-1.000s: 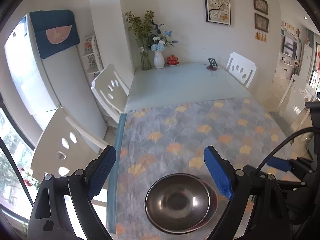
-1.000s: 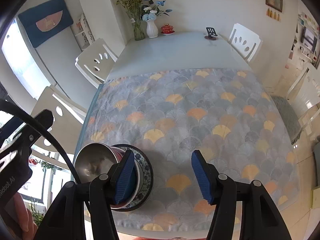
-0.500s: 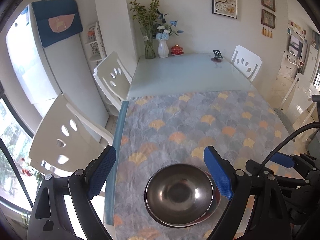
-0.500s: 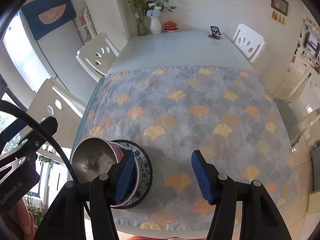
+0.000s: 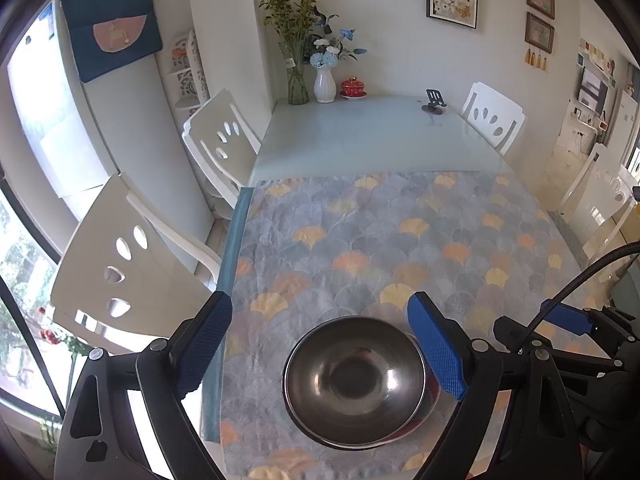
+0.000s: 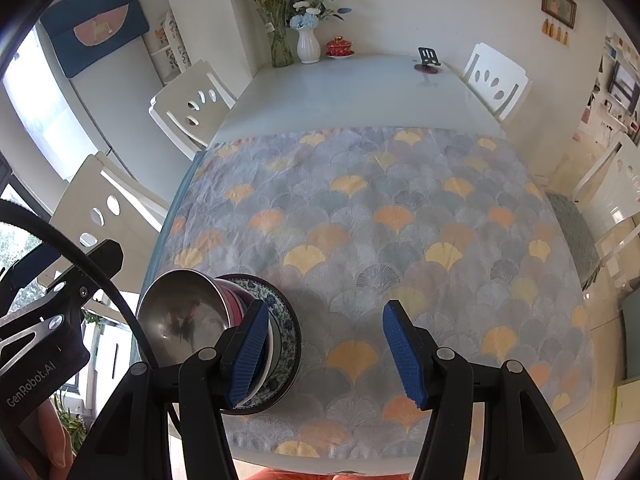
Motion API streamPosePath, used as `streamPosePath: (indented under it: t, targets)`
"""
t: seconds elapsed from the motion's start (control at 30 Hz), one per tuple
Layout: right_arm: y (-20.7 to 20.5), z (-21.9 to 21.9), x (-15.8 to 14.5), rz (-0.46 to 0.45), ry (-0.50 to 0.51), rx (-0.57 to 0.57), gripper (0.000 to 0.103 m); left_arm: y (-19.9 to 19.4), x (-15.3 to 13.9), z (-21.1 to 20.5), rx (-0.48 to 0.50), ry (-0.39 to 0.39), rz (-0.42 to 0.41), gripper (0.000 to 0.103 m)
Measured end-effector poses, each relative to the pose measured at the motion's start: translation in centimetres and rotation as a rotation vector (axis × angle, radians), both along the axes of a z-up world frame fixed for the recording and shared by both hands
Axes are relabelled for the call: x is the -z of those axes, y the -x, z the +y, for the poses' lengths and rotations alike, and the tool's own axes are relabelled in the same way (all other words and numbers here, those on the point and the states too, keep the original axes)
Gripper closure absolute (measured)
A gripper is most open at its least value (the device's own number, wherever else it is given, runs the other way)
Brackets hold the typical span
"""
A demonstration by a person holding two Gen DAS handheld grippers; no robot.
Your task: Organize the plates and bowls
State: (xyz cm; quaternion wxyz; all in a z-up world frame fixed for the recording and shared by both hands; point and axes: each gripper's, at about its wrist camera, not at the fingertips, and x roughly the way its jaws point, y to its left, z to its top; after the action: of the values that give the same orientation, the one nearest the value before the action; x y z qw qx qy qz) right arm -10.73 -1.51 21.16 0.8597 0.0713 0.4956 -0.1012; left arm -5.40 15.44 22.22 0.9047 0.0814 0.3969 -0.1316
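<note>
A steel bowl [image 5: 354, 380] tops a stack near the table's front left corner. In the right wrist view the steel bowl [image 6: 184, 316] sits in a pink-sided bowl [image 6: 236, 304] on a blue-patterned plate [image 6: 286, 320]. My left gripper [image 5: 319, 300] is open and hovers over the stack, with its blue pads [image 5: 436, 352] wide on either side of the steel bowl and touching nothing. My right gripper [image 6: 324, 308] is open just to the right of the stack. Its left finger [image 6: 248, 344] covers part of the plate's rim, and only cloth lies between its pads.
A fan-patterned cloth [image 6: 380, 220] covers the near half of the glass table [image 6: 340, 92]. Vases of flowers [image 6: 308, 44], a red lidded cup [image 6: 339, 46] and a small black stand [image 6: 429, 58] stand at the far end. White chairs [image 6: 100, 216] line both sides.
The left wrist view has tilted a little, so the table and far wall sit lower in its frame. The stack has not moved, and both grippers keep the same opening.
</note>
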Motion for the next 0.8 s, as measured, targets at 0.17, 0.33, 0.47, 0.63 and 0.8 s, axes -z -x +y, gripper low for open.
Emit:
streamPosePath:
  t: [0.17,0.33,0.47,0.63,0.8]
  targets:
    - [0.0,0.2,0.1,0.001,0.001,-0.005,0.045,0.0,0.0,0.0,-0.007,-0.001,-0.007,0.014]
    - [0.1,0.4,0.4,0.002,0.004,-0.010,0.045,0.1,-0.1,0.1,-0.015,-0.011,-0.016,0.014]
    - [0.0,0.5,0.3,0.014,0.014,-0.012,0.045,-0.2,-0.3,0.3,-0.028,-0.002,-0.015,0.014]
    - [0.0,0.4,0.1,0.009,0.020,-0.008,0.045,-1.3,-0.4,0.4,-0.043,-0.002,-0.021,0.014]
    - [0.0,-0.2,0.2,0.016,0.006,0.002,0.045,-2.1,-0.5,-0.1,-0.022,0.007,-0.004,0.014]
